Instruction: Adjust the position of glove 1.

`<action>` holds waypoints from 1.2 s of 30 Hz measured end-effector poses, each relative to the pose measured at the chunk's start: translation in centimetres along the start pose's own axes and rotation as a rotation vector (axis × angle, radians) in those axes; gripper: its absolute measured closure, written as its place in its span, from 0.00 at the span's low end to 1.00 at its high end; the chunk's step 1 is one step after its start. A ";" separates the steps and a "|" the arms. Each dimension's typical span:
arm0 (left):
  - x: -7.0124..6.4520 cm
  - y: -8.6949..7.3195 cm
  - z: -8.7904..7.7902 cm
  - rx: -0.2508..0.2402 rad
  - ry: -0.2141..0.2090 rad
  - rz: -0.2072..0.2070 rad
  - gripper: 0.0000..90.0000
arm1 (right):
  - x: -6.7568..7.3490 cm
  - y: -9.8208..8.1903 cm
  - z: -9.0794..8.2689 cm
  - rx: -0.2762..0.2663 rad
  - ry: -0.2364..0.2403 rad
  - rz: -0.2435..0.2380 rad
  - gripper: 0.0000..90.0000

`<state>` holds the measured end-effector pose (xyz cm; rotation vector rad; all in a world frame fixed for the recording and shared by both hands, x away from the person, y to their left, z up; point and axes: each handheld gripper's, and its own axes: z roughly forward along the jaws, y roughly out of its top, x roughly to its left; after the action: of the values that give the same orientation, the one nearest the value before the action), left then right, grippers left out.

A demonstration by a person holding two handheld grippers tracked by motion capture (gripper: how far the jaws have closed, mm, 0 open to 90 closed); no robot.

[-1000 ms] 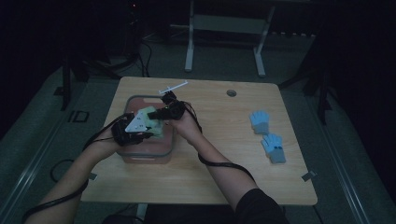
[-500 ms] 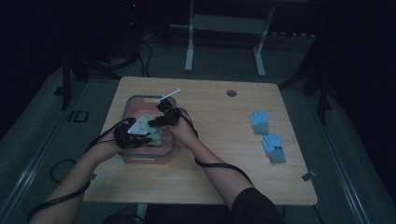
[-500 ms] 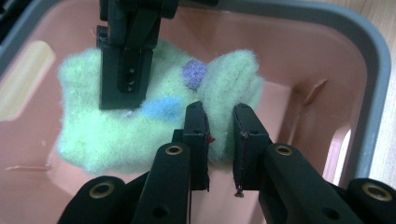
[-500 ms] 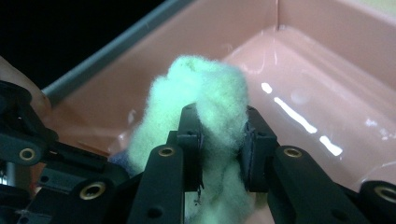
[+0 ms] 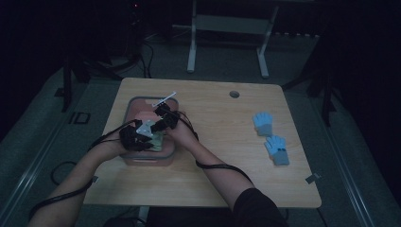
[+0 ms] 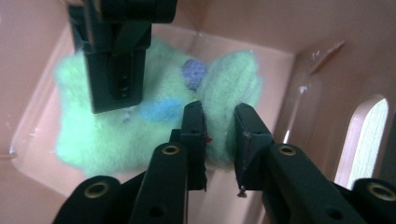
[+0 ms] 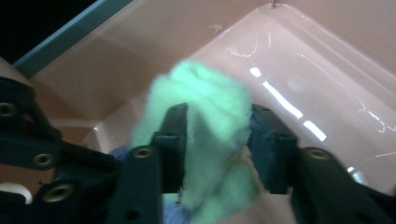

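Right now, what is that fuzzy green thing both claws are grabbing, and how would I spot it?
Look at the pink plastic bin on the left part of the wooden table. Inside it lies a fluffy mint-green glove, pinched between the jaws of the left gripper and the right gripper. Unlike the two blue gloves lying out on the table's right side, it is green with blue and purple dots.

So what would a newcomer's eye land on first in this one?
Most likely the fuzzy green glove lying in the pink bin at the table's left, with both grippers down inside it. The left gripper pinches a fold of the glove, and the right gripper has a wad of it between its fingers, which have just been opening. Next comes the pair of blue gloves lying at the table's right.
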<state>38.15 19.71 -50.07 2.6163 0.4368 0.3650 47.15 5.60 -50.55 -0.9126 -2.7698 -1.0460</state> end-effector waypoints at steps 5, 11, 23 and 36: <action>0.0 0.1 0.1 0.011 0.007 -0.019 0.66 | 0.0 -0.2 -0.6 -0.021 0.012 0.010 0.57; -0.1 -0.1 -0.4 -0.030 0.043 -0.083 0.43 | 0.1 -0.5 -3.0 -0.097 0.028 0.006 0.47; 0.0 1.3 -1.5 -0.152 0.017 -0.224 0.08 | -1.7 -3.1 -8.3 -0.178 0.029 0.027 0.17; -1.2 4.9 -1.1 -0.186 -0.011 -0.160 0.06 | -4.8 -7.4 -11.9 -0.203 -0.023 0.042 0.16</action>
<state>37.84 15.60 -47.02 2.3843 0.5757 0.3217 45.20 -8.58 -46.88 -1.0052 -2.6868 -1.3370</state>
